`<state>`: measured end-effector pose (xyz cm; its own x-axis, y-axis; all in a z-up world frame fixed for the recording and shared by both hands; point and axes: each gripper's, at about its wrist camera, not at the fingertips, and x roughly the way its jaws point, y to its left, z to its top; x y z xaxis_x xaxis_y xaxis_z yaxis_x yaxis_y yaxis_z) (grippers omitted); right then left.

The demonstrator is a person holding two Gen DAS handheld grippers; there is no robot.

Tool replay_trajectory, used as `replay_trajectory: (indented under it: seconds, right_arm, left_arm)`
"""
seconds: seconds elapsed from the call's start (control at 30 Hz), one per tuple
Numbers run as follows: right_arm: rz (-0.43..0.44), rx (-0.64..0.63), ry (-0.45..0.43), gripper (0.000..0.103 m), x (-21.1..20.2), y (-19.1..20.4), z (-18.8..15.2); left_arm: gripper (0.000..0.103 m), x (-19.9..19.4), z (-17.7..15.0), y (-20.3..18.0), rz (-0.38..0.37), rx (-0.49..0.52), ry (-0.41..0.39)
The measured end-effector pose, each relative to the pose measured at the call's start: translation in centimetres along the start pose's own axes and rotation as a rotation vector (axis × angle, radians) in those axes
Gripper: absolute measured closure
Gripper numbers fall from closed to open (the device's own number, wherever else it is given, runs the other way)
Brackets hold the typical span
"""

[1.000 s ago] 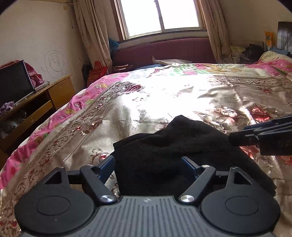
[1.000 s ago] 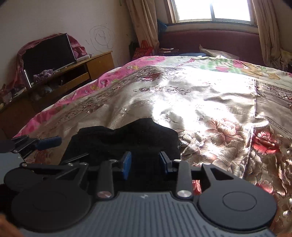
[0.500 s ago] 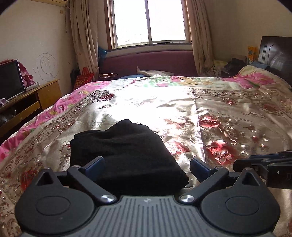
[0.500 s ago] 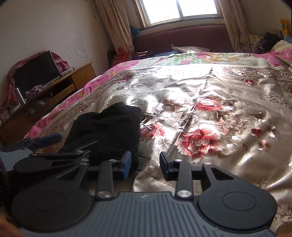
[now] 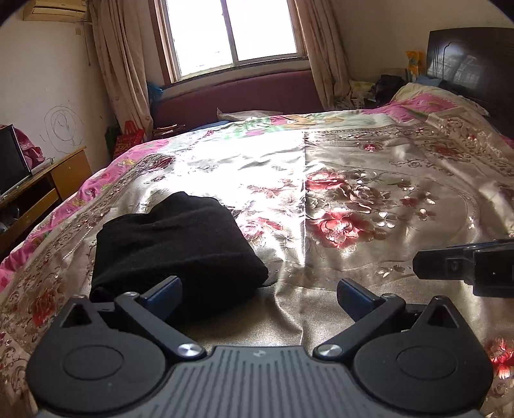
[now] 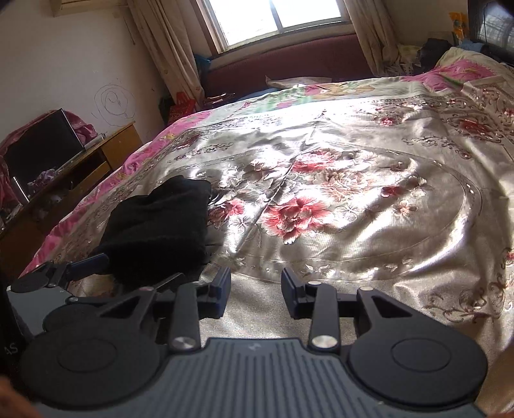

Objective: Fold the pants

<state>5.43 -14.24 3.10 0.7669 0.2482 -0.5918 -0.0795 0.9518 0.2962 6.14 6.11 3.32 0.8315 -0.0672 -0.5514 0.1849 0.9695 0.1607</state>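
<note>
Sunlit bed (image 5: 369, 167) carries the pants (image 5: 173, 244), a folded black bundle toward its television-side edge. Left tool (image 5: 258, 291) gapes wide beside them; right tool (image 6: 256, 287) stands parted, empty. I'd press the bundle flat before leaving.

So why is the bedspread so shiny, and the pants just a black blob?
Left wrist view: window blown out, its glare whitening the satin bedspread; pants too dark for folds. Right wrist view: same glare, and fisheye bends the walls.
</note>
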Motion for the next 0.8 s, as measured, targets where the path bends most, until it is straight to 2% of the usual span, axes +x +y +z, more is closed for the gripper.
replay_trajectory:
  seconds: [0.23, 0.8]
  right_arm:
    - [-0.018, 0.014, 0.015, 0.066, -0.8, -0.8, -1.5]
    - [-0.008, 0.025, 0.034, 0.065, -1.0, -1.2, -2.5]
  left_arm:
    - [0.000, -0.7, -0.3, -0.7, -0.019, -0.016, 0.019]
    - [0.000, -1.2, -1.1, -1.5, -0.039, -0.026, 0.051]
